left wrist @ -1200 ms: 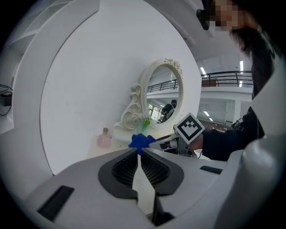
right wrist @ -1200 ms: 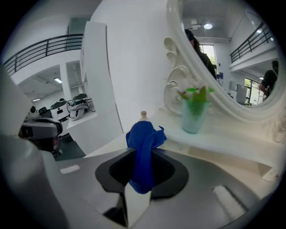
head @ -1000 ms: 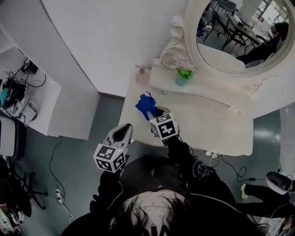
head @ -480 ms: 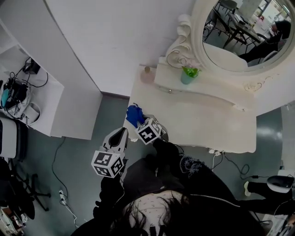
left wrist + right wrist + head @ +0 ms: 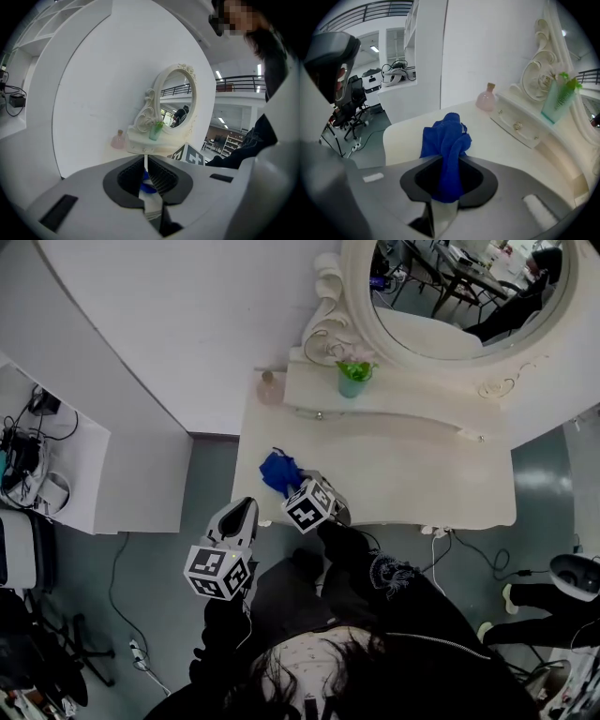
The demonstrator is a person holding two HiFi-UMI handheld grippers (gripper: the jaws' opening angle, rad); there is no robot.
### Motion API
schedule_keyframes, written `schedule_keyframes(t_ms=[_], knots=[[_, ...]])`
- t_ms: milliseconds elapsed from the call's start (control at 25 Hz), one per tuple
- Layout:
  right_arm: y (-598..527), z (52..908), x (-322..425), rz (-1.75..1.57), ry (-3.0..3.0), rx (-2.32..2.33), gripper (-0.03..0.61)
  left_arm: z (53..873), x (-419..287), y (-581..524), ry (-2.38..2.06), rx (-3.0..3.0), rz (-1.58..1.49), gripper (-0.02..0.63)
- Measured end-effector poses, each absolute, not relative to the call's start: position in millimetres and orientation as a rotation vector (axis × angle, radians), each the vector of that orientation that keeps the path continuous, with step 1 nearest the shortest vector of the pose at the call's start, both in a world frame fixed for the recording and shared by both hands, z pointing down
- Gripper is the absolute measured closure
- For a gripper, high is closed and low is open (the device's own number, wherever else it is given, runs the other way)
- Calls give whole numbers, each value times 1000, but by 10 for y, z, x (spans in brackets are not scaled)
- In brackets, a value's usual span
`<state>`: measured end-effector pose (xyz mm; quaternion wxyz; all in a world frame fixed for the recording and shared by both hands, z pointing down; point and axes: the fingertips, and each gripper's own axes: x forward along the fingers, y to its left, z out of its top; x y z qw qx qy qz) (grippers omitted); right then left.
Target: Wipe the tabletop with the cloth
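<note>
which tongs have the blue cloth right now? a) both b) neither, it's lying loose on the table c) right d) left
c: the right gripper view shows the blue cloth pinched between the right tongs, while the left tongs are closed on nothing and sit off the tabletop edge.
</note>
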<state>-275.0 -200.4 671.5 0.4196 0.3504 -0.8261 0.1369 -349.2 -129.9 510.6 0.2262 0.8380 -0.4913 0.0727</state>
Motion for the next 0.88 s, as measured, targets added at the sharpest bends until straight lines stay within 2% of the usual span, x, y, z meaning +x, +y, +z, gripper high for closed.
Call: schedule_keyframes(t_ms=[440,880], knots=[[-2157,6731,-1312,420,-1976,1061,489,5056,-2451,-1483,-1210,2410,259,612],[-2057,6746,487,517,-1877,1239,489,5041,-944,-1543,-1020,2509,338,612]])
